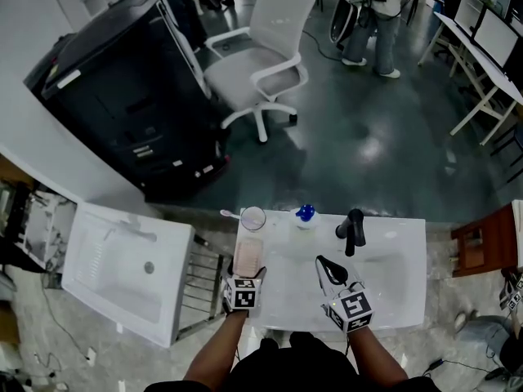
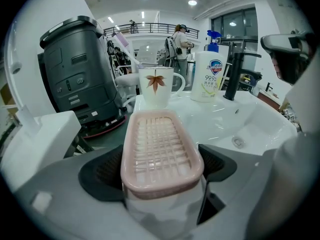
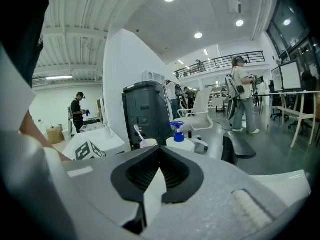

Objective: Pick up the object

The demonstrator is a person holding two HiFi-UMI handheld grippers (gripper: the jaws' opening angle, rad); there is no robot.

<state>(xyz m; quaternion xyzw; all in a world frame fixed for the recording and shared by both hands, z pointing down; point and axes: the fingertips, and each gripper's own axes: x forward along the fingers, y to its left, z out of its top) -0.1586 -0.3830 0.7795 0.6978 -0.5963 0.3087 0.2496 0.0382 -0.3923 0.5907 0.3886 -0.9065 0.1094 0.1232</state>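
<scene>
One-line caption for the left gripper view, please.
Left gripper clamps a pink soap dish at the white sink; leaf-print mug, soap bottle and black faucet behind.

Open office-type lab hall, indicated by swivel chair (image 1: 261,64), desks (image 1: 490,73) with monitors (image 1: 497,33), mezzanine railing (image 3: 220,61), freestanding washbasin (image 1: 406,242).

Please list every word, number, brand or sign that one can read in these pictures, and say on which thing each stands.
"999": on the soap bottle label.
Brand badge above it, small print below: too blurred to read.
The mug: a leaf picture, no words.
The marker cubes: square patterns, no letters.
Labels on the dark machine: too small.
</scene>
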